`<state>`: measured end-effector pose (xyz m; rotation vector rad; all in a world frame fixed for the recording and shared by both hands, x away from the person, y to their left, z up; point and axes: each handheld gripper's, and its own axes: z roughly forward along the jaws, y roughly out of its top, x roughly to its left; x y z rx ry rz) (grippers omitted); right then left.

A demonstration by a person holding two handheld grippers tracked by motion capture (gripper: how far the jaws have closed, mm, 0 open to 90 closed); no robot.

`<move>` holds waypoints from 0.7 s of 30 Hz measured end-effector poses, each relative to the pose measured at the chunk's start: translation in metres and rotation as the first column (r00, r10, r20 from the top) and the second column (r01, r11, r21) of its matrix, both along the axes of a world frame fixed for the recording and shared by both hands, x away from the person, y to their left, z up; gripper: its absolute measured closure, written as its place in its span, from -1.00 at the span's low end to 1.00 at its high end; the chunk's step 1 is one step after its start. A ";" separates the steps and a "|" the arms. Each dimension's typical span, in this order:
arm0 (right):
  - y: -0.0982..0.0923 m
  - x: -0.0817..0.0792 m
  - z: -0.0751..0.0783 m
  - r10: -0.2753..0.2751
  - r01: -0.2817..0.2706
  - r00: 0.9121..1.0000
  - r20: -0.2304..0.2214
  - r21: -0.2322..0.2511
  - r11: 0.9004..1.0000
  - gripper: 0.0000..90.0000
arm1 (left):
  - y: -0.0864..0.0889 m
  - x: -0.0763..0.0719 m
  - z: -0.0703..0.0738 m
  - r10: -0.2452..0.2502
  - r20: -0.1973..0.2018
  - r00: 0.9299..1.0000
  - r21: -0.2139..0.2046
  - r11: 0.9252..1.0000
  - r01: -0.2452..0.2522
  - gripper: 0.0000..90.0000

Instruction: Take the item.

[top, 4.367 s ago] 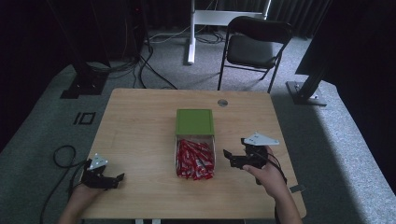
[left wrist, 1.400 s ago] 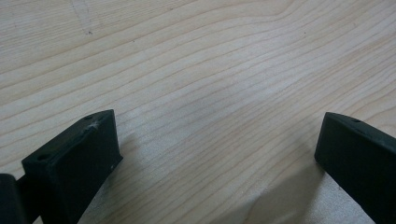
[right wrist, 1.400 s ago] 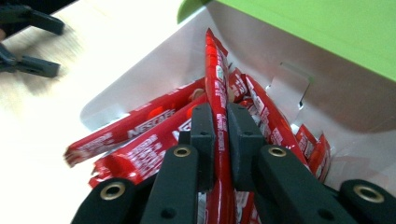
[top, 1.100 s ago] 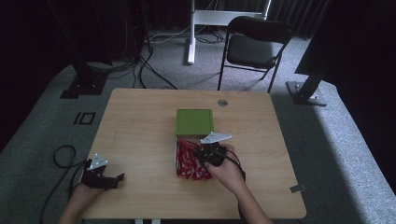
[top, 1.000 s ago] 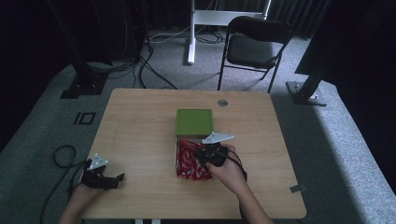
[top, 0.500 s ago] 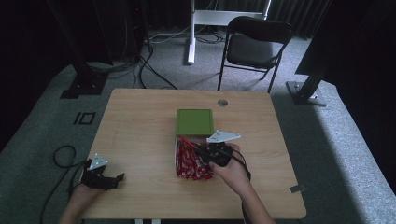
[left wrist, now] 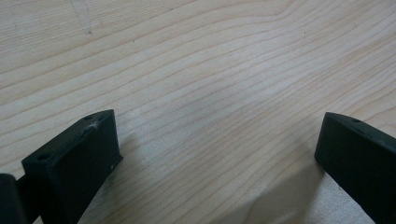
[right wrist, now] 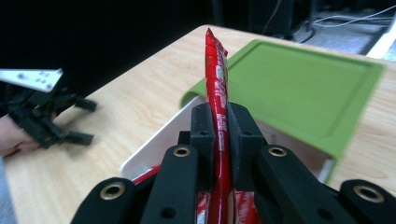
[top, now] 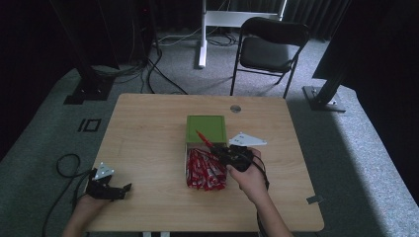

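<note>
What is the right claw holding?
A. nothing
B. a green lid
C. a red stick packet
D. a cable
C: the right claw is shut on a thin red packet, which pokes up between its jaws above the white box with the green lid.

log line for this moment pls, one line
right gripper: shut on red stick packet, lifted over white box | green lid: half covers box | left gripper: open, idle on table
</note>
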<state>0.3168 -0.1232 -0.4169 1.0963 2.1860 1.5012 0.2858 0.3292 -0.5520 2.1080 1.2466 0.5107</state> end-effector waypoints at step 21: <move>-0.044 0.026 -0.020 -0.240 0.239 0.970 0.041 0.024 0.971 0.83 | 0.000 0.000 0.000 0.000 0.001 1.000 0.001 1.000 0.000 -0.98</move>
